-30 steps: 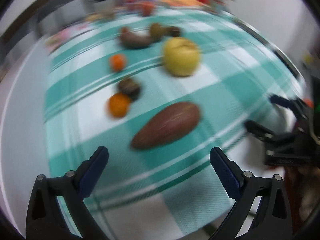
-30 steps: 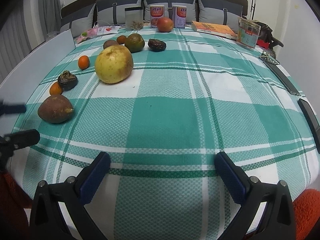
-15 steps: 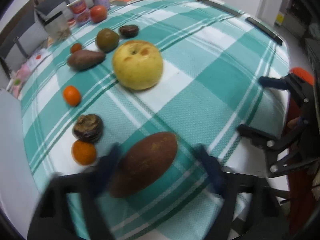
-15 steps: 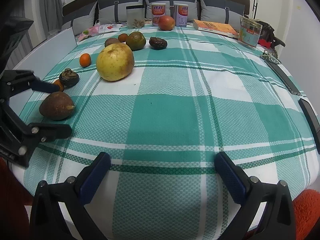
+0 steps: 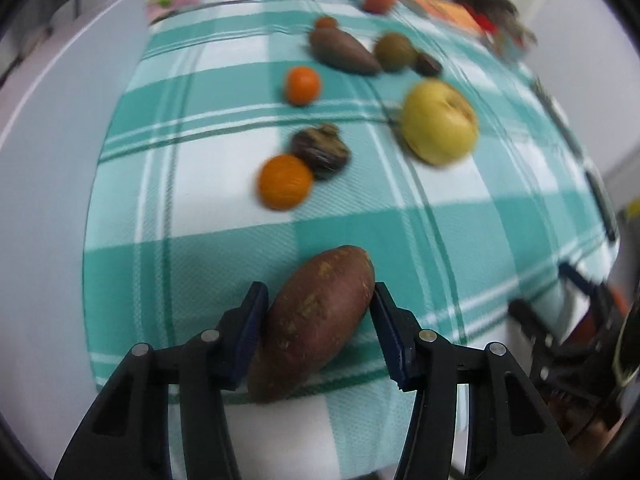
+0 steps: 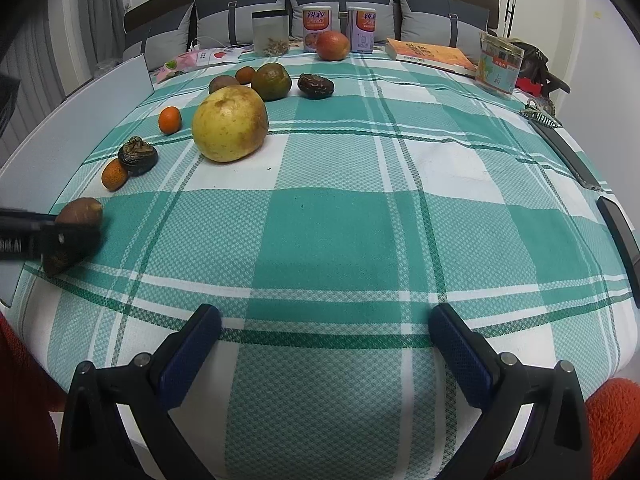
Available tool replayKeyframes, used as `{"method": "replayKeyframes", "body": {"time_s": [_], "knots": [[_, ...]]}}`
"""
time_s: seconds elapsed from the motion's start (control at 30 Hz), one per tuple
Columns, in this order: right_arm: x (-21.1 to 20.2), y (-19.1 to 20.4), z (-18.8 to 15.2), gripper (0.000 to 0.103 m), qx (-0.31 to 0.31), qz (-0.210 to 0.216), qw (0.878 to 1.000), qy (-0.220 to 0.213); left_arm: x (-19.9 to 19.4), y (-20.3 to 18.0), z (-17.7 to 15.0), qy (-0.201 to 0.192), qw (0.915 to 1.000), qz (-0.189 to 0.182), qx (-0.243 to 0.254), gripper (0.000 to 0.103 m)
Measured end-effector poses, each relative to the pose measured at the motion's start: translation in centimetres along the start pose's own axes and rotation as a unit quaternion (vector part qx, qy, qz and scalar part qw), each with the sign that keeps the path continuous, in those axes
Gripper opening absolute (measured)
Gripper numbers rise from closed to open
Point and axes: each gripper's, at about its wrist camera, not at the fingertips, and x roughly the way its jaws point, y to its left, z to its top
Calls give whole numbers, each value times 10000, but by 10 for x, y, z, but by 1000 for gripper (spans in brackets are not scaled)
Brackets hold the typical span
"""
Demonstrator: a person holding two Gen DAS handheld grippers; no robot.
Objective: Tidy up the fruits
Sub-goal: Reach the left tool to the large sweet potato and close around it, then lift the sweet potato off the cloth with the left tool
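The left claw [image 5: 318, 320] has just been closing, and its blue pads now sit against both flanks of a sweet potato [image 5: 314, 322]. The sweet potato is reddish-brown, tapered at both ends, its skin flecked with pale scuffs. It lies slantwise on the teal-and-white checked cloth [image 6: 340, 216], near the desk's front left corner, close to the cloth's edge and the bare grey desk top [image 5: 44, 208] beyond. Behind it sit a small orange [image 5: 285, 181] touching a dark wrinkled fruit [image 5: 320, 151], then another small orange [image 5: 303, 85]; a large yellow pomelo [image 6: 230, 123] stands further right. The right claw [image 6: 325, 356] hangs wide open and empty over the front edge. The cloth's middle and right stretch lie free.
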Motion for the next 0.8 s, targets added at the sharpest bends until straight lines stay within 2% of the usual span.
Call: {"method": "replayKeyframes", "body": {"time_s": [0.07,0.13,0.2,0.27,0.3,0.37,0.47,0.53,0.6,0.7,0.8], "knots": [[0,0,0,103,-4,3,10000,0,2,3,-3,-9,10000,-47,54,59],[0,0,0,103,-8,7,10000,2,0,-3,-7,-10,9989,84,460,68],[0,0,0,103,1,1,10000,4,-2,-10,-9,-23,9956,227,904,70],[0,0,0,103,2,-3,10000,3,-3,-14,-10,34,9917,220,1267,69],[0,0,0,103,5,-8,10000,2,-3,-17,-10,87,9897,179,1415,67],[0,1,0,103,6,-12,10000,-1,-3,-18,-8,177,9879,110,1535,42],[0,1,0,103,3,-10,10000,-1,-3,-14,-6,132,9917,178,1269,42],[0,1,0,103,1,-4,10000,1,-6,-8,-7,-73,9951,400,906,41],[0,0,0,103,-11,18,10000,5,-12,5,-10,-289,9978,434,421,42],[-1,0,0,103,4,40,10000,-11,-18,25,-16,-534,9973,468,-195,42],[0,0,0,103,55,4,10000,21,-15,37,-23,-547,9968,435,-388,42]]}}
